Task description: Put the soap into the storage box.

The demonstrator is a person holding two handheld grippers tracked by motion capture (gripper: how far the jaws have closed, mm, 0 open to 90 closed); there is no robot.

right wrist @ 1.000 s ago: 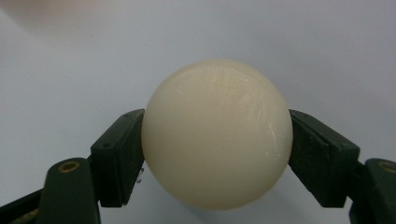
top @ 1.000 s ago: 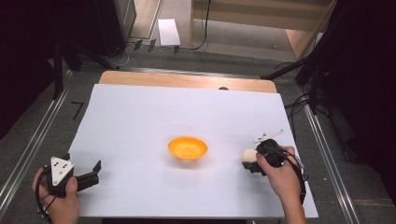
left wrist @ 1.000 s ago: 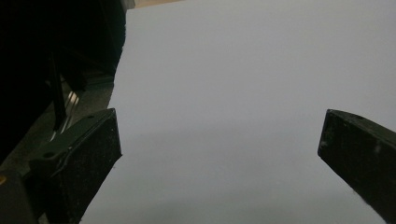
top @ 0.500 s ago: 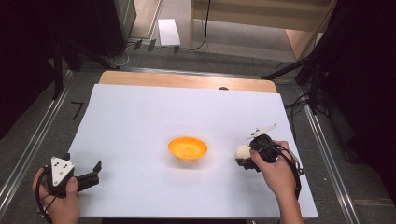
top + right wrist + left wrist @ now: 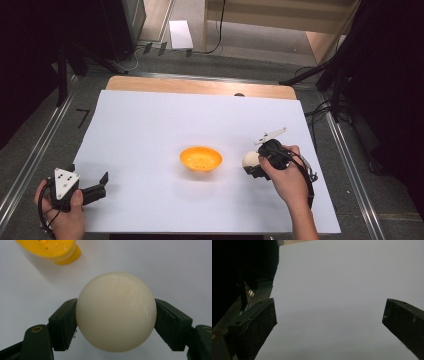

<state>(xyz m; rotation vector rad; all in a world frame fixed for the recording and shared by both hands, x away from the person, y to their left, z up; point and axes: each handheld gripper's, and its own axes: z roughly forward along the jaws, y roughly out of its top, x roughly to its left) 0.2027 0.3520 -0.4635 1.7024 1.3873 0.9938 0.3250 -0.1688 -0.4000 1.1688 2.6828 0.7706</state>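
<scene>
Now we are gripping the smooth cream plastic ball (image 5: 116,311) in our right gripper (image 5: 254,167), apparently carrying it toward the shallow orange plastic bowl (image 5: 201,158) just ahead; our left gripper (image 5: 92,190) is idling open.

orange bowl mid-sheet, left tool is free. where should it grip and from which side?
Probably the rim. The orange bowl sits upright, mouth open, on the white sheet, too wide to span easily. Bring the open left tool from the bowl's left, one jaw inside the wall, one outside. The right tool holds the cream ball on the other side.
</scene>
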